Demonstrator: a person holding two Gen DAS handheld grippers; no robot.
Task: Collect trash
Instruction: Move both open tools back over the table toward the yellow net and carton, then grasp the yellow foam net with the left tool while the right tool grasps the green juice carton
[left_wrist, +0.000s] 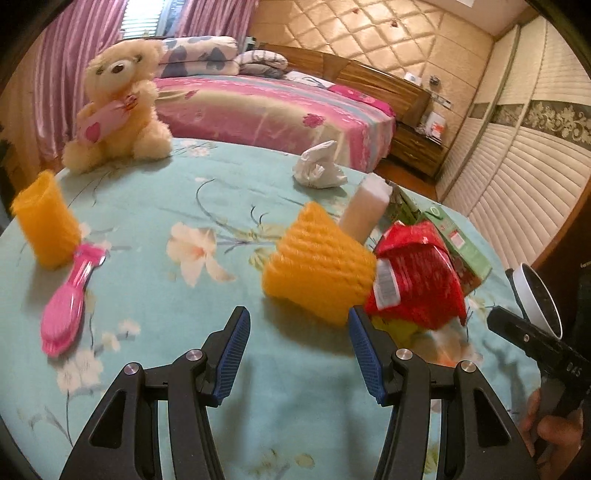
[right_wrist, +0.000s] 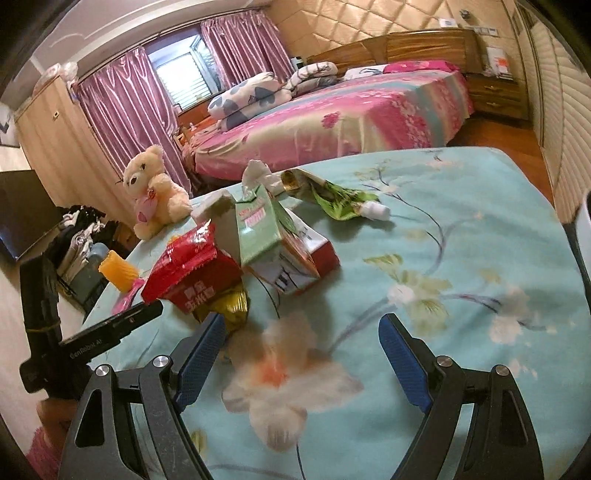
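Two yellow foam nets (left_wrist: 317, 262), one red wrapper (left_wrist: 417, 280) — left claw (left_wrist: 299, 354) and right claw (right_wrist: 299, 354) both apart; empty.

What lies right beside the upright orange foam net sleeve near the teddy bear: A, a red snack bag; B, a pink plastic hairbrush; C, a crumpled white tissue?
B: in the left wrist view the pink plastic hairbrush lies with its handle against the base of the upright orange foam net sleeve.

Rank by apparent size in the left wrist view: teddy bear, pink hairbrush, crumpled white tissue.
1. teddy bear, clearly largest, though it sits far back.
2. pink hairbrush.
3. crumpled white tissue, smallest, but farther away, so true size is unsure.
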